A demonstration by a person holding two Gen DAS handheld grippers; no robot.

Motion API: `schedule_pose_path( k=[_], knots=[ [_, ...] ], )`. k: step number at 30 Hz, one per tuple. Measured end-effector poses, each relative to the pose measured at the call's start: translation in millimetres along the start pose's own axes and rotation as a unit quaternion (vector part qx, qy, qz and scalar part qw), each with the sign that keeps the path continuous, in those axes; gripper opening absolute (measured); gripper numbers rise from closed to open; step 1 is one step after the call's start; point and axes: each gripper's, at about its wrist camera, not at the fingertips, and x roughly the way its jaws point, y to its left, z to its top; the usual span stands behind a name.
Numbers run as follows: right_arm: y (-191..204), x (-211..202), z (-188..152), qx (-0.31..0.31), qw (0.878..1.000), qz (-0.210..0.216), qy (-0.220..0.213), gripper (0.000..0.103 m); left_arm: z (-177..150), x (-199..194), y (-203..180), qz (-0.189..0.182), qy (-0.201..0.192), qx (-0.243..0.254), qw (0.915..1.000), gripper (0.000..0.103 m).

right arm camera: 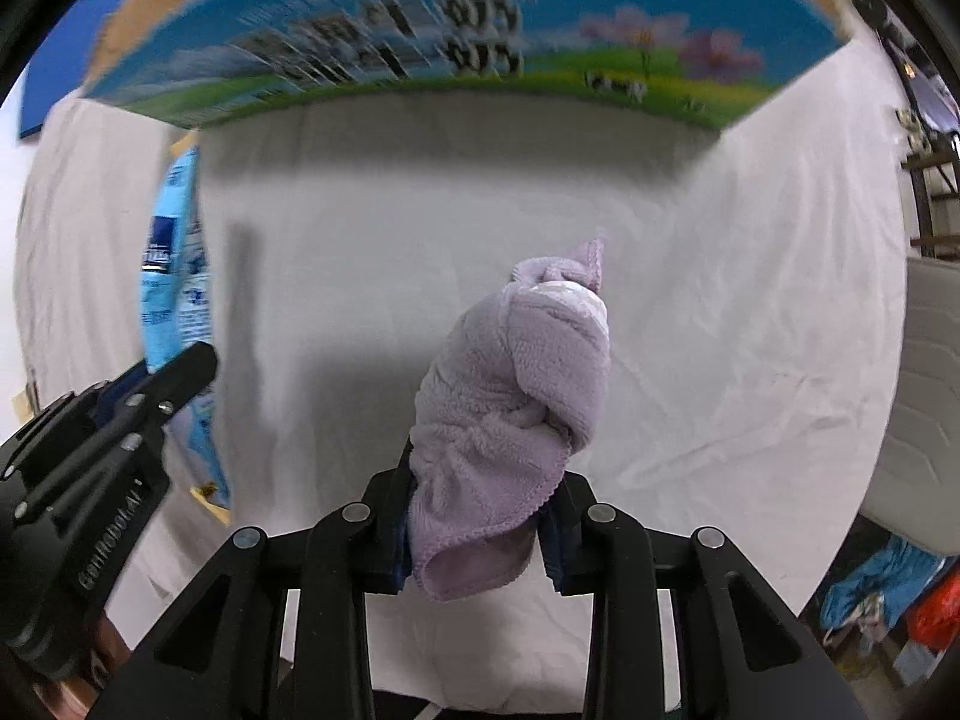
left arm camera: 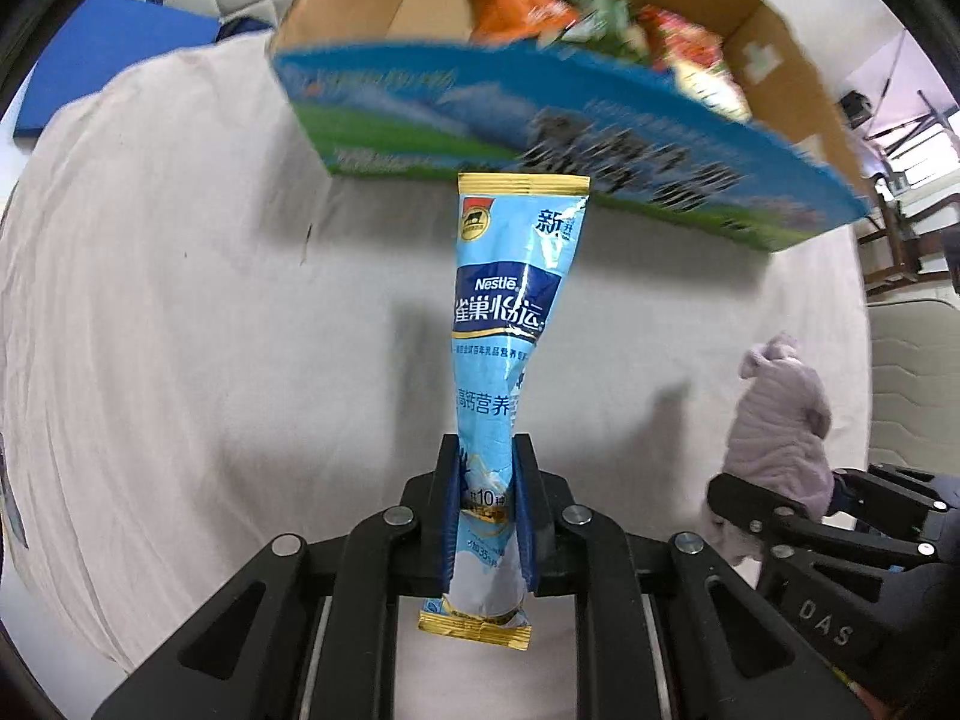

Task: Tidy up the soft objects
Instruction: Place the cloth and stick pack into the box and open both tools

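Observation:
My left gripper [left arm camera: 491, 468] is shut on a light blue Nestle powder sachet [left arm camera: 510, 312], which points up toward the box ahead. My right gripper [right arm camera: 480, 480] is shut on a bunched lilac towel [right arm camera: 516, 372]. The towel also shows in the left wrist view [left arm camera: 777, 420], low at the right, with the right gripper [left arm camera: 780, 516] under it. The sachet [right arm camera: 177, 276] and the left gripper [right arm camera: 180, 372] show at the left of the right wrist view. A blue and green printed cardboard box [left arm camera: 540, 120] stands ahead, open on top, also in the right wrist view [right arm camera: 420, 36].
Inside the box lie orange [left arm camera: 516, 0], green and red snack packets [left arm camera: 690, 42]. A white cloth [left arm camera: 180, 300] covers the table. A blue mat [left arm camera: 108, 48] lies far left. Chairs and clutter stand beyond the table at right [right arm camera: 888, 594].

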Motion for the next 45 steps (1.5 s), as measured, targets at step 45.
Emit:
schedule_pose_path(
  k=[45],
  knots=[
    [3.2, -117.2, 184.8, 0.003, 0.993, 0.034, -0.111, 0.034, 226.7, -52.9, 8.3, -0.043, -0.049, 0.006, 0.9978, 0.013]
  ],
)
